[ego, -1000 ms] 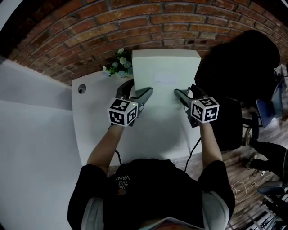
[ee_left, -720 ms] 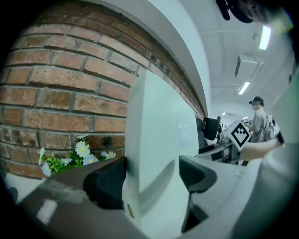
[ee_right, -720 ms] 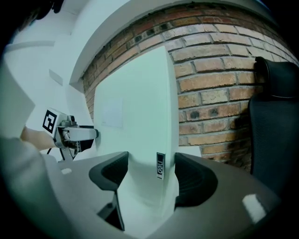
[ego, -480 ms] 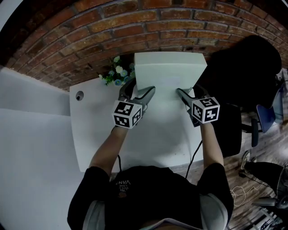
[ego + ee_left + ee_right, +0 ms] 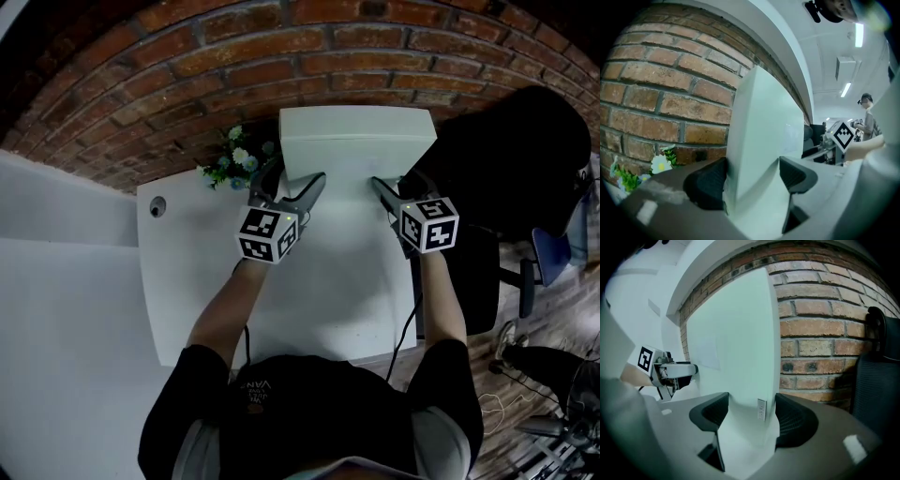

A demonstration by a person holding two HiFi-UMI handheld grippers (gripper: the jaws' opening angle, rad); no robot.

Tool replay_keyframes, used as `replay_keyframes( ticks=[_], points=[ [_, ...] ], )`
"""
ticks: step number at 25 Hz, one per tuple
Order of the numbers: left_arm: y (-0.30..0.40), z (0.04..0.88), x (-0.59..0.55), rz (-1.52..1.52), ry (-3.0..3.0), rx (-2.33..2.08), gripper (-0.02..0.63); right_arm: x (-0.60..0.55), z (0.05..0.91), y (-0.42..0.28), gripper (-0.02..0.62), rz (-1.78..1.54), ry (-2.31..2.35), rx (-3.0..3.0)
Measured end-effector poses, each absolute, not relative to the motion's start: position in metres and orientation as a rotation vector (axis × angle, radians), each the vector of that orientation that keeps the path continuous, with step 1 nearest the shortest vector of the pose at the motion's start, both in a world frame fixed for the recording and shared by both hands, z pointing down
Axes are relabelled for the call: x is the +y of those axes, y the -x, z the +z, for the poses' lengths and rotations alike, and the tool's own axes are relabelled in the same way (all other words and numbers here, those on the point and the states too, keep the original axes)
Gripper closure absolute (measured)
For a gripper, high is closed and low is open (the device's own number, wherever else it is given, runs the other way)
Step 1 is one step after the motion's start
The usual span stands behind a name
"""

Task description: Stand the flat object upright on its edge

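The red-brick wall (image 5: pixel 187 56) runs along the far edge of the white rectangular table (image 5: pixel 328 281). The flat pale white rectangular panel (image 5: pixel 356 141) already stands on its long lower edge at the table's far edge, close to the bricks. No view shows whether it touches them.

The left gripper (image 5: pixel 289 183) straddles the panel's lower left corner with its jaws apart: one pad lies against the back face, and the other is in front with a gap. The right gripper (image 5: pixel 394 183) straddles the lower right corner in the same way, its rear pad at the panel's back and its front pad apart from it. Neither gripper is clamped on the panel.

The step in hand looks like steadying and letting go. It would go best if both grippers drew straight back toward the near edge together, so that neither pad drags a corner. The panel is thin and may tip easily.

A small bunch of white artificial flowers (image 5: pixel 230 159) sits just beside the left corner, near the far left corner of the table.
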State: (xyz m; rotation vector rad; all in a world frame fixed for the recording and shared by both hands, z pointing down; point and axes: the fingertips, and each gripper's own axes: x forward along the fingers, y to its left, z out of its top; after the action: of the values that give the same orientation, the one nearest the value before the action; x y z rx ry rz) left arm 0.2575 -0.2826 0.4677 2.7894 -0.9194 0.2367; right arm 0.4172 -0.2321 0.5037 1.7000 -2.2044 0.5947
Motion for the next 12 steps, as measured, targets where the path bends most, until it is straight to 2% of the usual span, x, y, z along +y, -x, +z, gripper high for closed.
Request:
replay_keyframes(
  ticks=[12],
  points=[
    [-0.273, 0.468, -0.320, 0.189, -2.816, -0.967, 0.245, -0.277, 0.501, -0.435, 0.291, 0.513, -1.697, -2.194]
  ],
)
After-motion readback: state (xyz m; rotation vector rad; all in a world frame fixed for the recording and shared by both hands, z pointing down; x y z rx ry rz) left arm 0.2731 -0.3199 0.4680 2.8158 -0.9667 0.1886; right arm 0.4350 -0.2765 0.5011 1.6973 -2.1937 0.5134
